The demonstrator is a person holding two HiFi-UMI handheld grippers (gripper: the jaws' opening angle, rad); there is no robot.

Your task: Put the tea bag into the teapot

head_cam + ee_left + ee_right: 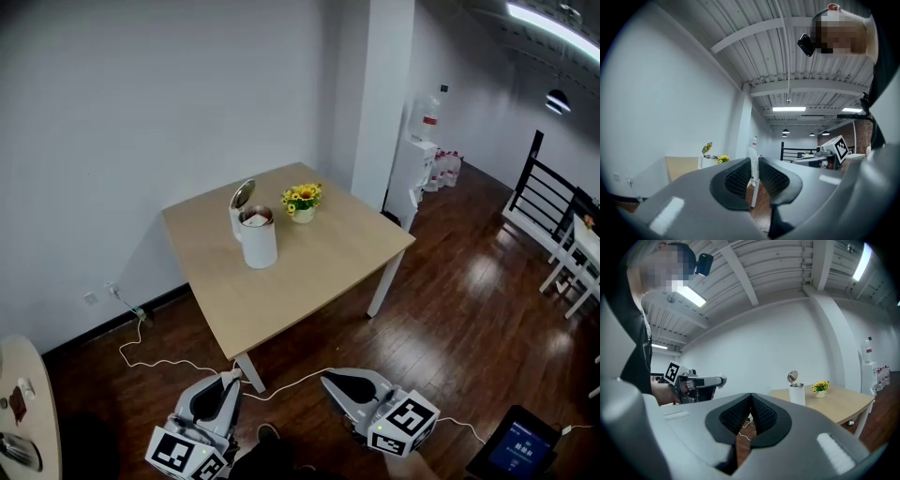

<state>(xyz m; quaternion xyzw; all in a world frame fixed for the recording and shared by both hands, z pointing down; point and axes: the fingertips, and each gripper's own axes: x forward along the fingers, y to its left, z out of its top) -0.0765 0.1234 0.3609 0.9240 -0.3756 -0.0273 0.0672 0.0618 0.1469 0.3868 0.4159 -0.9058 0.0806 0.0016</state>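
A white teapot (259, 239) stands on the wooden table (309, 272) with its lid tipped up. It also shows in the left gripper view (708, 157) and the right gripper view (797, 393). Something pale and reddish lies in its mouth; I cannot tell what it is. Both grippers hang low over the floor, well short of the table. My left gripper (232, 375) (754, 160) has a narrow gap between its jaws, through which I see only the table leg. My right gripper (328, 378) (751, 395) has its tips touching and holds nothing. No tea bag shows outside the pot.
A small pot of yellow flowers (302, 200) stands just right of the teapot. A white cable (169, 361) trails over the dark wood floor by the front table leg (248, 370). A water dispenser (419, 169) stands behind a pillar, a black railing (539, 197) at right, a tablet (520, 450) at bottom right.
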